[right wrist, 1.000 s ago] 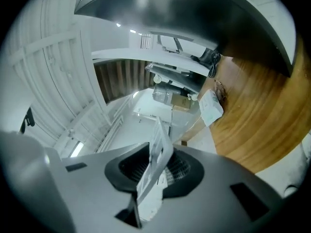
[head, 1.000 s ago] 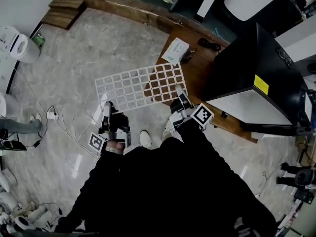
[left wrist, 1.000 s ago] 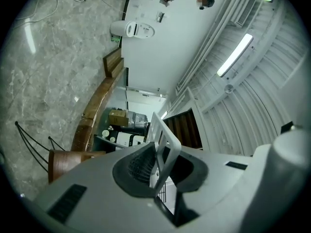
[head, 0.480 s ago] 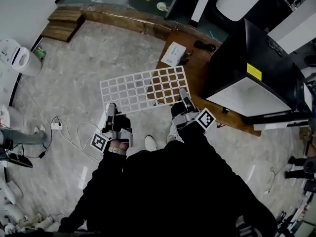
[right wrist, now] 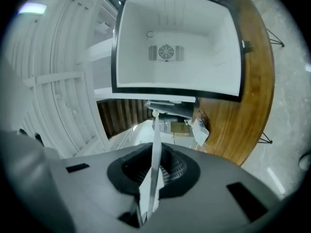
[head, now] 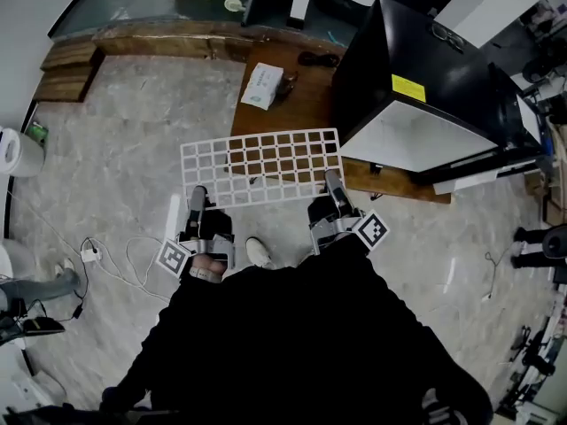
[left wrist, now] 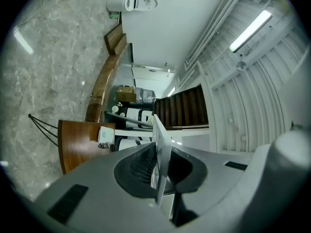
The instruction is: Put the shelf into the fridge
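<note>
A: What differs from a second ago?

B: The white grid shelf (head: 261,166) has swung round. Before, it hung slanted over the floor (head: 133,104) with only its far right corner above the wooden surface (head: 301,100). Now it lies squarer across the person's front, roughly flat, with that corner just beside the open mouth of the fridge (head: 416,69)

A: And the grip?

B: Both tools have just been closing their jaws, the right one more markedly, and the shelf's near edge is between each pair. The left tool (head: 197,200) pinches the left part of that edge and the right tool (head: 332,184) the right part. In each gripper view the thin white rim runs straight out from between the pressed pads

A: Where does that leave the task?

B: The shelf is in the air in front of the fridge, not in it. The right gripper view looks straight into the white cavity with its fan at the back, so the line-up seems well under way. Most of the shelf sits left of the opening, though, so it probably needs a shift to the right and then a level push inward

A: Anything in the way?

B: A small box (head: 262,87) lies on the surface beyond the shelf's far edge, left of the fridge. It looks clear of the path
</note>
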Demonstrator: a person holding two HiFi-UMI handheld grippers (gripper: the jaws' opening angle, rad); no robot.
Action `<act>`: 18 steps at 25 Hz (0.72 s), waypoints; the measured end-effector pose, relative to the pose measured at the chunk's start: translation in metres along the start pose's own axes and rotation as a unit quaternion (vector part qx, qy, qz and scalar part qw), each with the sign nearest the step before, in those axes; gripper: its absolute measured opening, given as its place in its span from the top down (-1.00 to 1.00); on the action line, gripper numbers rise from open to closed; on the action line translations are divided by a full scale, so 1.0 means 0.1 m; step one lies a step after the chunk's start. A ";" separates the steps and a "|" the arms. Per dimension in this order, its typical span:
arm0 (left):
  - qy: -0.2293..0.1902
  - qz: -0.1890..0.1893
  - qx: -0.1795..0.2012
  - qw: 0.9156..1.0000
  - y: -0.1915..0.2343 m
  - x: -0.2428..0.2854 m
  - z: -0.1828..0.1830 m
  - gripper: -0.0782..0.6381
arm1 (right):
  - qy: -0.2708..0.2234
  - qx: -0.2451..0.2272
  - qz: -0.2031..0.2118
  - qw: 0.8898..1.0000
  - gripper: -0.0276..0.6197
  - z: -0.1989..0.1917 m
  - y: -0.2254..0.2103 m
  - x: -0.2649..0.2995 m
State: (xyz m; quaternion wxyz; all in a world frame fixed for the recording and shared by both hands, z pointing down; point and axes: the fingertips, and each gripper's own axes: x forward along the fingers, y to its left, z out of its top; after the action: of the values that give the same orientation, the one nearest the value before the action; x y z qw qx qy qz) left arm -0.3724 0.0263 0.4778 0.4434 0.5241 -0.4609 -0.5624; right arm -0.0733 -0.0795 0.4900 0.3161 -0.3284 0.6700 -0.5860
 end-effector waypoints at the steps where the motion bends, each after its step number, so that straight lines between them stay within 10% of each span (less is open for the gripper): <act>1: 0.010 0.000 -0.002 1.000 0.02 0.05 -0.12 0.68 | -0.010 -0.002 -0.002 1.000 0.81 0.11 -0.01 -0.09; 18: 0.119 0.008 -0.013 0.993 0.07 0.51 -2.34 0.68 | -0.125 0.010 -0.001 0.992 0.82 1.96 -0.05 -1.50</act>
State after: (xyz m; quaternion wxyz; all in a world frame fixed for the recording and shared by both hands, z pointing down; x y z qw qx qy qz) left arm -0.1412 -0.0372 0.4689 0.5060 0.5780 -0.4016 -0.4986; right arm 0.1732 -0.0723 0.4790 0.4000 -0.3969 0.6186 -0.5476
